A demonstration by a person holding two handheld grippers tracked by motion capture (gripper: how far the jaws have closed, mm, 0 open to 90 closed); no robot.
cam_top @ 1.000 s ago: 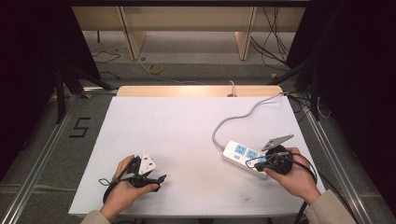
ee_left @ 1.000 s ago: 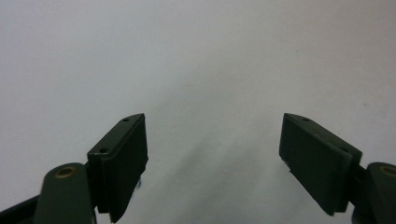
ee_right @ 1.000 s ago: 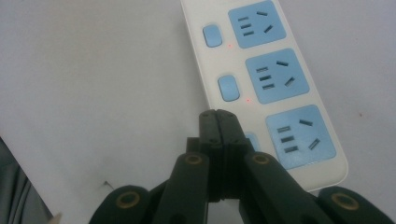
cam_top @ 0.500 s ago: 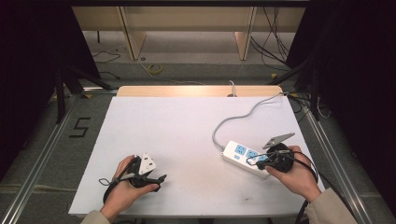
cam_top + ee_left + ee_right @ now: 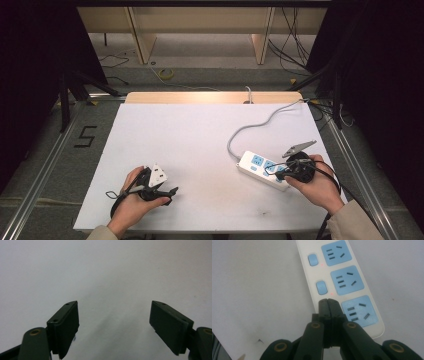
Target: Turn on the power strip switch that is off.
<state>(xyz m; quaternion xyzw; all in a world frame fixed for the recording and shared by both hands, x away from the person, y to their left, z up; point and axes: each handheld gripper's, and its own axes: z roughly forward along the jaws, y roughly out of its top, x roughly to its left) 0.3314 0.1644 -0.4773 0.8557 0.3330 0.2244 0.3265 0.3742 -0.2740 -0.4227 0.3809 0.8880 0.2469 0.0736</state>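
A white power strip (image 5: 257, 164) with three blue sockets lies at the table's right front; its grey cable (image 5: 250, 127) runs to the back edge. In the right gripper view the power strip (image 5: 342, 277) shows two blue switches, each with a small red light beside it. My right gripper (image 5: 328, 301) is shut with nothing in it, and its tips lie on the strip beside the third socket, hiding the spot below the second switch. From above, that right gripper (image 5: 278, 172) sits over the strip's near end. My left gripper (image 5: 114, 304) is open over bare table; in the high view the left gripper (image 5: 167, 192) rests at the front left.
The white table (image 5: 200, 135) has a wooden strip along its back edge. Black cables trail from both hands off the front. Beyond the table are floor rails, loose cables and wooden furniture legs.
Almost nothing: the right hand has shifted very slightly over the power strip. The left hand has stayed put.
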